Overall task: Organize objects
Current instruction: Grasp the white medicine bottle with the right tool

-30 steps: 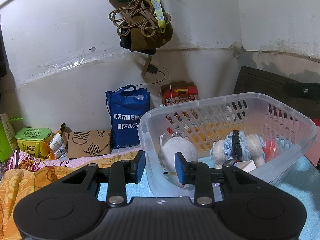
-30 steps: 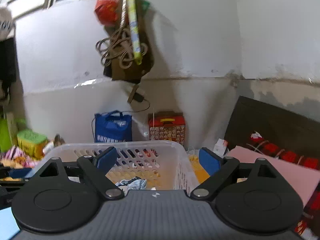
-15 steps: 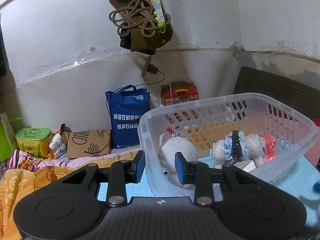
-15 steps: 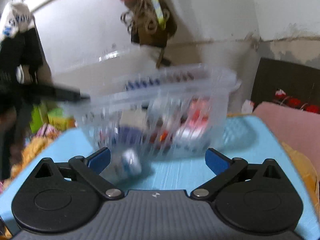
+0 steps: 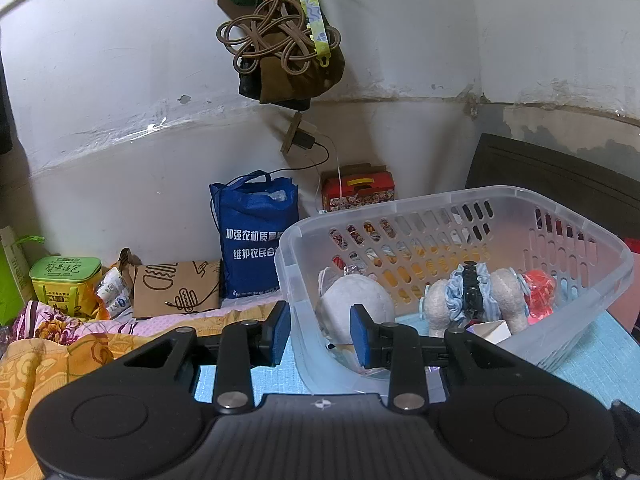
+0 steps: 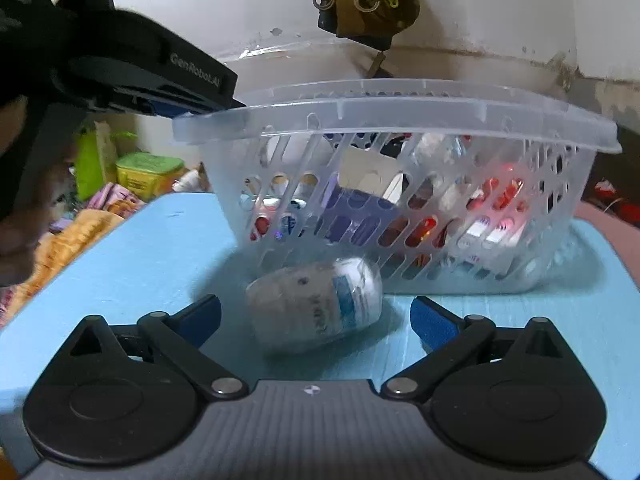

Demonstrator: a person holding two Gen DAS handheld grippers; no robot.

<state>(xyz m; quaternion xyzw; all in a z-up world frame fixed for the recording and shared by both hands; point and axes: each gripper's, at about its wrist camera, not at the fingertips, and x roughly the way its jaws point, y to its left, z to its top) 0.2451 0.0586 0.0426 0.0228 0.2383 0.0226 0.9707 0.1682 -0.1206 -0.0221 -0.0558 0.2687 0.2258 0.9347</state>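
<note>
A clear plastic basket [image 5: 500, 208] stands on a light blue mat [image 6: 140, 260]. It holds a grey plush ball [image 5: 356, 304], a blue and beige plush toy [image 5: 472, 300] and a red item [image 5: 540, 292]. My left gripper [image 5: 318, 334] is shut on the basket's near-left rim corner, one pad outside and one inside. In the right wrist view the basket [image 6: 400, 116] is just ahead and the left gripper [image 6: 160, 80] holds its left corner. My right gripper [image 6: 316, 316] is open and low over the mat, with a small clear bottle [image 6: 316, 308] lying on its side between the fingers.
A blue tote bag [image 5: 256, 236], a red tin [image 5: 360, 192], a brown paper bag [image 5: 176, 288] and a green box [image 5: 64, 280] stand along the white wall. Orange floral bedding [image 5: 48, 364] lies left of the mat. Cords and a brown bag [image 5: 288, 40] hang above.
My right gripper has dropped from above the basket to the mat in front of it, and the bottle now lies between its open fingers. The left gripper has not moved.
</note>
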